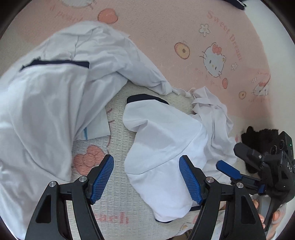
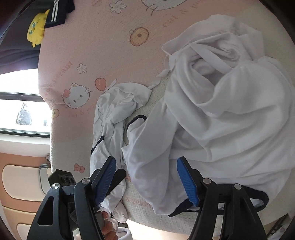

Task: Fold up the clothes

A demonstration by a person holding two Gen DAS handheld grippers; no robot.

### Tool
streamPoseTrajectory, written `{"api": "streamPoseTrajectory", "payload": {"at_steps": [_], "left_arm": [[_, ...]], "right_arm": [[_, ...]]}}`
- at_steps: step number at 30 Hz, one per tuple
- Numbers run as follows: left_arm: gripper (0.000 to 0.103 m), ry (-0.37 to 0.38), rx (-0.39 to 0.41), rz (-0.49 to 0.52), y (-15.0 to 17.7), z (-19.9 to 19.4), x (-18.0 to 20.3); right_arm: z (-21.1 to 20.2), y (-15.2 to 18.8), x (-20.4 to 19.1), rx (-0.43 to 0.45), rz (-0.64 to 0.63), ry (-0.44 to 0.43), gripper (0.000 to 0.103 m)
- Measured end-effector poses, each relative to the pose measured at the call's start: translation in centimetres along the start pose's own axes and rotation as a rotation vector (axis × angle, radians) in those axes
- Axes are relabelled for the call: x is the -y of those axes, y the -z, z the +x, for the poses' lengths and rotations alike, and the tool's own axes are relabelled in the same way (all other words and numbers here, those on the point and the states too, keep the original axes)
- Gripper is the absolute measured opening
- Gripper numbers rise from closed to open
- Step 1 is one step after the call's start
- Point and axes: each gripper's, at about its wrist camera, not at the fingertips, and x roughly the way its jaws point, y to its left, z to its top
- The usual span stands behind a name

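While both grippers hang over a bed, this is how things lie.
Bed: a pink and cream cartoon-print sheet [image 1: 166, 37] covers it.
Clothes: a white garment with dark trim [image 1: 162, 140] lies crumpled in the middle; a larger white garment [image 1: 46, 103] lies beside it, apart in places; a twisted white piece [image 1: 213, 114] touches the first.
Left gripper [image 1: 146, 181]: fingers spread wide, nothing clamped; the trimmed garment's sleeve lies under the gap.
Right gripper [image 2: 146, 180]: fingers wide apart, gripping nothing; white cloth lies below them.
Far corner: a yellow plush toy [image 2: 36, 30] beside a dark striped garment [image 2: 59, 11].
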Motion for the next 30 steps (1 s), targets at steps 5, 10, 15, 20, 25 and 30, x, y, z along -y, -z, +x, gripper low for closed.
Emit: {"api": "streamPoseTrajectory", "payload": {"at_steps": [5, 10, 15, 20, 25, 30], "left_arm": [[0.072, -0.078, 0.019, 0.113, 1.7, -1.0, 1.3], [0.072, -0.132, 0.047, 0.255, 2.9, -1.4, 3.2], [0.072, -0.218, 0.067, 0.357, 4.6, -1.6, 5.4], [0.072, -0.254, 0.041, 0.41, 6.3, -1.1, 6.9], [0.072, -0.252, -0.011, 0.474, 8.1, 0.2, 8.5], [0.072, -0.252, -0.057, 0.508, 9.2, 1.5, 9.6]], "right_arm": [[-2.0, 2.1, 2.2, 0.053, -0.036, 0.084, 0.073], [-3.7, 3.5, 3.5, 0.13, -0.139, 0.182, 0.073], [-4.8, 5.4, 3.6, 0.139, -0.326, 0.274, 0.073], [-4.7, 7.4, 4.8, 0.115, -0.455, 0.438, 0.074], [-6.6, 6.8, 7.0, 0.162, -0.348, 0.381, 0.074], [-6.6, 6.7, 8.0, 0.129, -0.315, 0.405, 0.074]]}}
